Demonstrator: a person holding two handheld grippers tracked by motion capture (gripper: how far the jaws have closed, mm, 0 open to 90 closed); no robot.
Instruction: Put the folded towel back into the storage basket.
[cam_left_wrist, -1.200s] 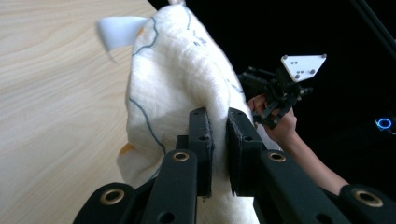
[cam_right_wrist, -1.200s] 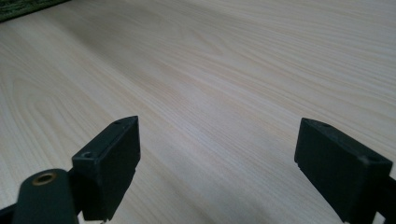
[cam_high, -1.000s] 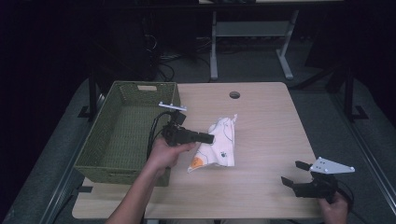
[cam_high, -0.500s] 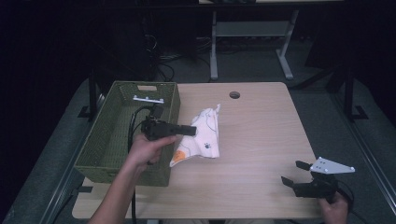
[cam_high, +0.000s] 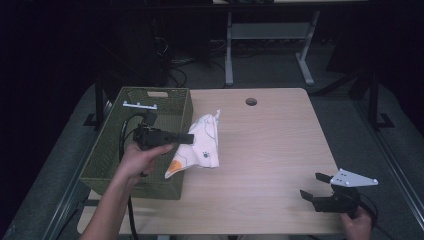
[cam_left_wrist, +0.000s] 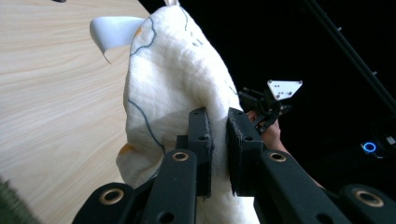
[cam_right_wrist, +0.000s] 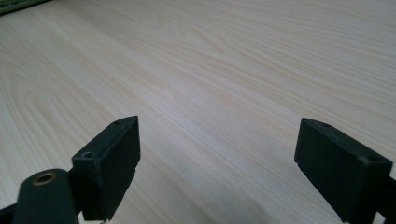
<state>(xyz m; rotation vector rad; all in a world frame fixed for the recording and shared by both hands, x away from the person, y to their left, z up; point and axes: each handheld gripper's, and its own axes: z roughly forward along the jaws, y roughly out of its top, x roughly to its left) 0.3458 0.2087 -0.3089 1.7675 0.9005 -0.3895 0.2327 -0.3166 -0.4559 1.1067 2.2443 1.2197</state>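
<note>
Left gripper (cam_high: 189, 138) clamped on a fold of the white cloth (cam_high: 200, 147), pads pinching a thin bunch of fabric in the left gripper view (cam_left_wrist: 218, 154). Cloth hanging at the right rim of the green basket (cam_high: 107, 155), near the table's left edge, lower end draped down toward the table (cam_high: 280, 150) just outside the wall. Right gripper (cam_high: 317, 192) parked at the table's near right corner, jaws spread wide over bare wood, gripping nothing.

Likely trouble: a shallow pinch on a loose fold, so a slip and a drop onto the tabletop short of the basket. Also a trailing hem catching on the woven rim and ending up half in, half out. Also the trailing cable snagging on the basket wall and dragging it toward the left edge.
</note>
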